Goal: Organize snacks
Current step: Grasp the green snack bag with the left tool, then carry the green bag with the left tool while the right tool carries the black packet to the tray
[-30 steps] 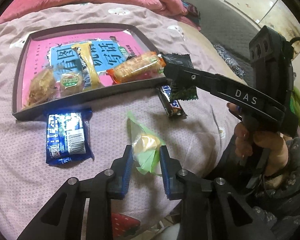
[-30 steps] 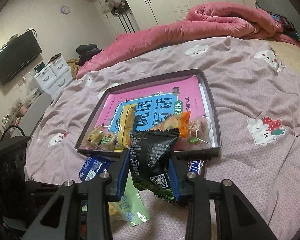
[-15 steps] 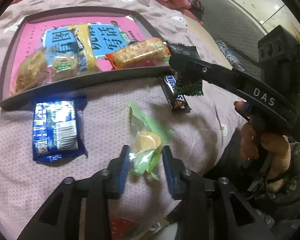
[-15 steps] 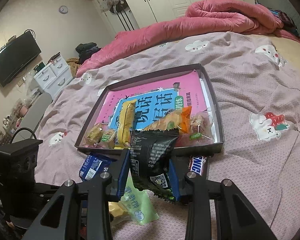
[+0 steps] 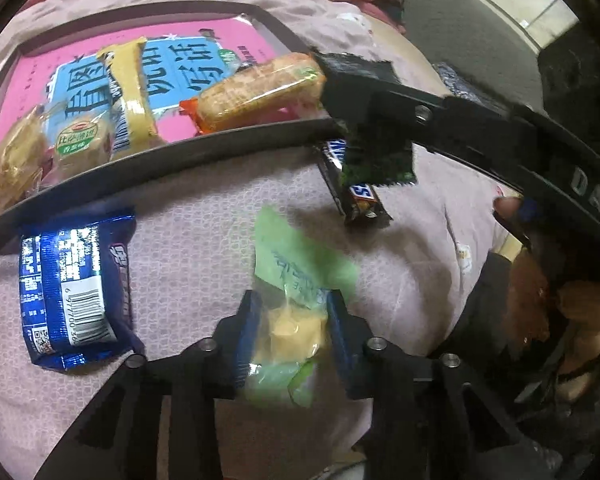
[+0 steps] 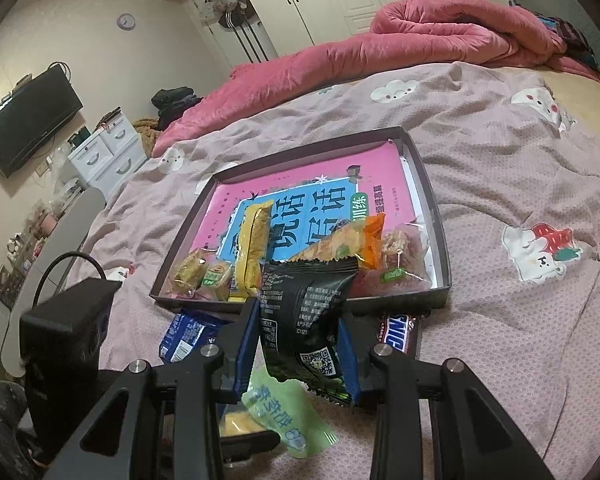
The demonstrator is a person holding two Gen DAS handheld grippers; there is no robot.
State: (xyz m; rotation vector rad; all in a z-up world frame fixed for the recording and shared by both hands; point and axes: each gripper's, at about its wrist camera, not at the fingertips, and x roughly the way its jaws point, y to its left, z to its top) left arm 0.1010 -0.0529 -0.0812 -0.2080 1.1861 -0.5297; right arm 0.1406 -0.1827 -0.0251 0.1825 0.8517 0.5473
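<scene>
Near bed edge: left hand-held gripper (image 5: 290,320) just closing around green packet (image 5: 296,280), pads at its sides. Right hand-held gripper (image 6: 298,344) clamped on black packet (image 6: 300,320), held before tray (image 6: 440,264). Blue packet (image 5: 72,292), Snickers bar (image 5: 356,196) left on bed; several snacks in tray

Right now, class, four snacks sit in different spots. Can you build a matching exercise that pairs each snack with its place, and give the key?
Things:
1. black packet
2. green packet
3. blue packet
4. yellow bar

Places:
A. flat on the bedsheet, in front of the tray
B. inside the tray
C. clamped in the right gripper, off the bed
D. between the fingers of the left gripper

Pairs: 1-C, 2-D, 3-A, 4-B
</scene>
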